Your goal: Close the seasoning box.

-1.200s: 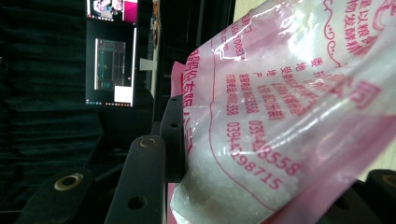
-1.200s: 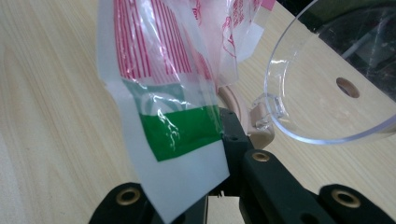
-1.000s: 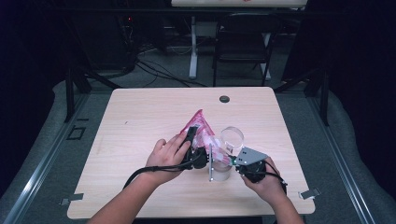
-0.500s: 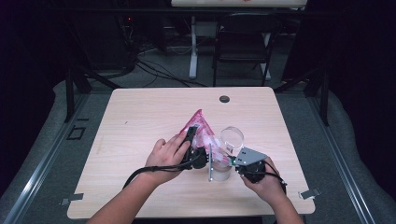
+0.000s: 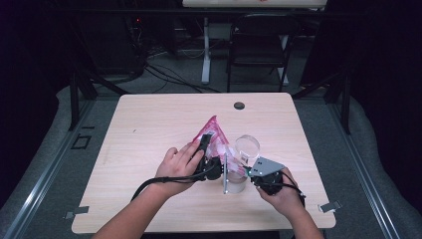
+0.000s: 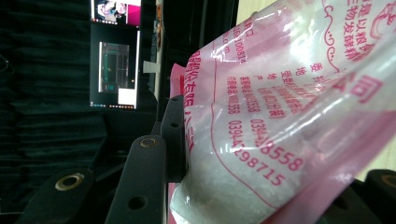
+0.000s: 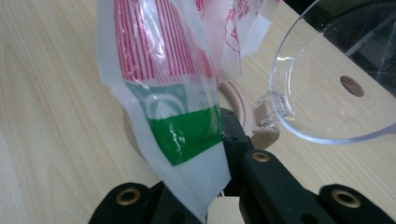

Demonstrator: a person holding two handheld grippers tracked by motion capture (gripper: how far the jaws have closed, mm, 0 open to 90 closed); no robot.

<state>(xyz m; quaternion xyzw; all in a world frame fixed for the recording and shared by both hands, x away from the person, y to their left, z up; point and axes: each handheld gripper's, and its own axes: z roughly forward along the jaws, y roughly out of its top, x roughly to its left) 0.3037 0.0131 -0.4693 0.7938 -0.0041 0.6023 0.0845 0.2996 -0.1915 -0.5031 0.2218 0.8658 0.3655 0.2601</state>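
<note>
A pink and clear printed bag (image 5: 213, 135) with white powder inside is held tilted above the table. My left gripper (image 5: 206, 149) is shut on the bag (image 6: 280, 116), its pads pressing the bag's sides; one black finger (image 6: 173, 135) lies against the film. My right gripper (image 5: 247, 173) is shut on the bag's green and white lower corner (image 7: 187, 130), directly over a clear jar (image 5: 237, 182) with a beige rim (image 7: 243, 109). The jar's clear hinged lid (image 7: 336, 88) stands open behind it.
The light wooden table (image 5: 149, 129) has a round black cable hole (image 5: 239, 105) near its far edge. A dark chair (image 5: 259, 50) and cables sit on the floor beyond the table. Both forearms come in from the near edge.
</note>
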